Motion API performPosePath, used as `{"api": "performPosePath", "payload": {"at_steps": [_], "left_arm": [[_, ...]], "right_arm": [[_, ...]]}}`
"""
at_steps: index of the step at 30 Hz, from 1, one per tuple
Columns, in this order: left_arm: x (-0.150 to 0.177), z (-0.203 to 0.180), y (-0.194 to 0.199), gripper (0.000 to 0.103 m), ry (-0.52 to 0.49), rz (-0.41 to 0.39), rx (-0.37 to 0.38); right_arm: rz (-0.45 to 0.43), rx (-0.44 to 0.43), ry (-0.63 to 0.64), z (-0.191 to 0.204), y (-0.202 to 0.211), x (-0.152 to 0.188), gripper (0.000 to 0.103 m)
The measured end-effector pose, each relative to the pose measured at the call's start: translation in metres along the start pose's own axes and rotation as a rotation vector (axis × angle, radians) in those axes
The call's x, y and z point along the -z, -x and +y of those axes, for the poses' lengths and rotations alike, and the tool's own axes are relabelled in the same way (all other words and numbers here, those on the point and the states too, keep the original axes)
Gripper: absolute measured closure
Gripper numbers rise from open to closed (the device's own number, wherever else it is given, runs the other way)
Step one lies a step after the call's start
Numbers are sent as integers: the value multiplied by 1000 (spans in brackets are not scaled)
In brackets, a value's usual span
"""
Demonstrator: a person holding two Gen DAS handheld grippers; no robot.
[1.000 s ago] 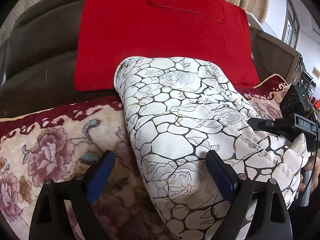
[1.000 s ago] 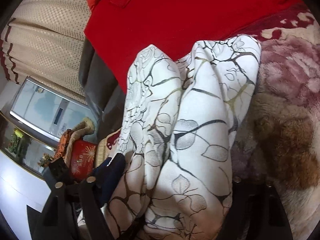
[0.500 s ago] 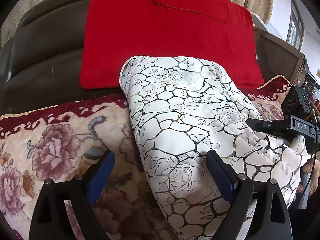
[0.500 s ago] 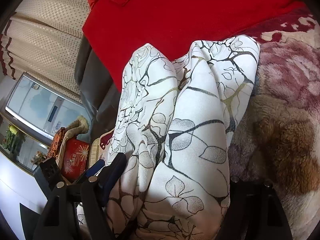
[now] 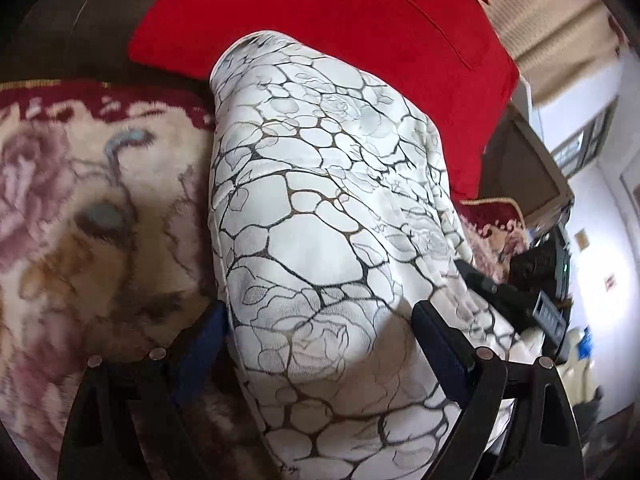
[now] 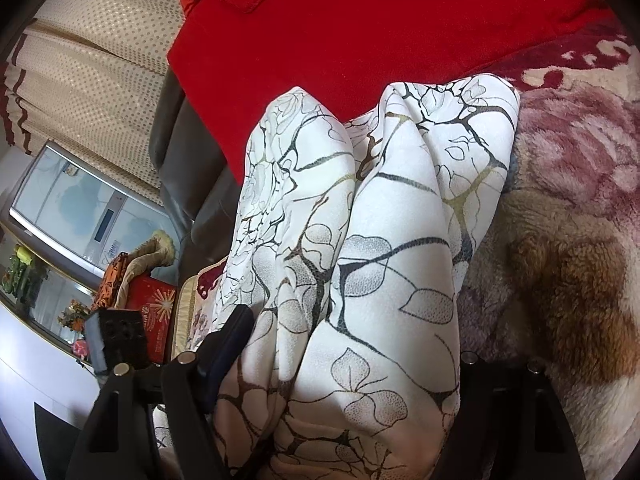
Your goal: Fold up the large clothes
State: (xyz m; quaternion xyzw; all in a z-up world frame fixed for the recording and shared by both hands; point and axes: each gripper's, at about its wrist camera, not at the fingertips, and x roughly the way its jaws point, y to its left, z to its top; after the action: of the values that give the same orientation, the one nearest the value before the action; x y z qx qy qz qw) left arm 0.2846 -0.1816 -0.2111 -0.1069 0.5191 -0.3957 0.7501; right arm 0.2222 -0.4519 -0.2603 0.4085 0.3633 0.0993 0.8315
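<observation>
The left tongs (image 5: 320, 354) straddle one end of the folded garment (image 5: 320, 208), jaws wide; whether the pads press it I cannot tell. The right tongs (image 6: 344, 364) straddle the other end, one finger hidden, grip likewise unclear. The bundle lies on the floral blanket (image 5: 80, 208) against the red cushion (image 5: 340, 20). It looks soft, bulky, light and likely to slump; hold through all layers at the thick ends.
</observation>
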Motion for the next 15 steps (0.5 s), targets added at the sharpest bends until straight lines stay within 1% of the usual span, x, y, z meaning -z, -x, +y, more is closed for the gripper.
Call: {"api": "performPosePath", "payload": {"at_steps": [3, 5, 9, 11, 15], "left_arm": [[2, -4, 0, 13, 4, -14, 0], [3, -8, 0, 20, -5, -29, -13], [3, -13, 1, 28, -30, -47, -25], [4, -15, 2, 34, -44, -58, -30], [5, -20, 9, 41, -68, -75, -37]], "right_arm": [[-4, 7, 8, 2, 0, 0, 26], [-5, 14, 12, 4, -1, 1, 27], [-10, 24, 15, 10, -1, 2, 27], [-8, 12, 17, 15, -2, 4, 27], [6, -49, 3, 24, -3, 4, 27]]}}
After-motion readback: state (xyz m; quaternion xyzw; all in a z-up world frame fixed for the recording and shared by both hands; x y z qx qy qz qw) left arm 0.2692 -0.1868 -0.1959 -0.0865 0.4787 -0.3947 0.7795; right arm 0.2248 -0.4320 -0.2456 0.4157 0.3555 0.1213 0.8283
